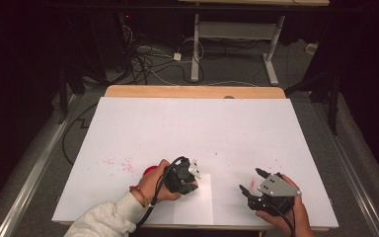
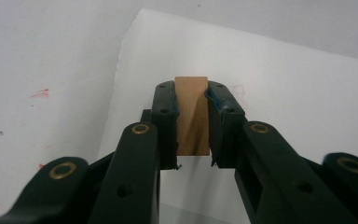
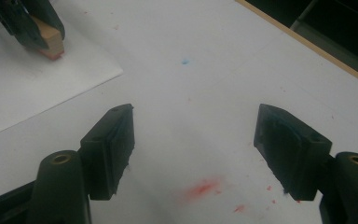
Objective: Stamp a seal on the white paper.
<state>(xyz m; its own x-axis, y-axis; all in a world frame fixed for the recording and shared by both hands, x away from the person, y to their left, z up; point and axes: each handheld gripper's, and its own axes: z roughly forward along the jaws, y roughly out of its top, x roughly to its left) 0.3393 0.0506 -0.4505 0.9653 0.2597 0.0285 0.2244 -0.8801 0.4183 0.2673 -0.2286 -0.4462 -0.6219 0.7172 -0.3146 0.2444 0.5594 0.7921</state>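
The left gripper (image 1: pixel 193 178) is clamped on a small wooden block (image 2: pixel 192 115), a stamp by the look of its reddish underside in the right gripper view (image 3: pixel 51 37). In the left gripper view both pads press the block's two sides, and its plain wood face shows between them; no brand, label or lettering can be read on it. The block hangs just over a white paper sheet (image 1: pixel 200 200) that lies at the near edge of the table (image 1: pixel 187 123), between the two hands; whether it touches the sheet cannot be told.

The right gripper (image 1: pixel 252 181) rests near the table's right front corner, its jaws apart with nothing between them, as the right gripper view (image 3: pixel 193 140) shows.

A red round thing (image 1: pixel 149 170) lies just beside the left hand (image 1: pixel 155 185). Red smudges (image 3: pixel 200 189) and a small blue speck (image 3: pixel 184 61) mark the white tabletop; none forms readable writing.
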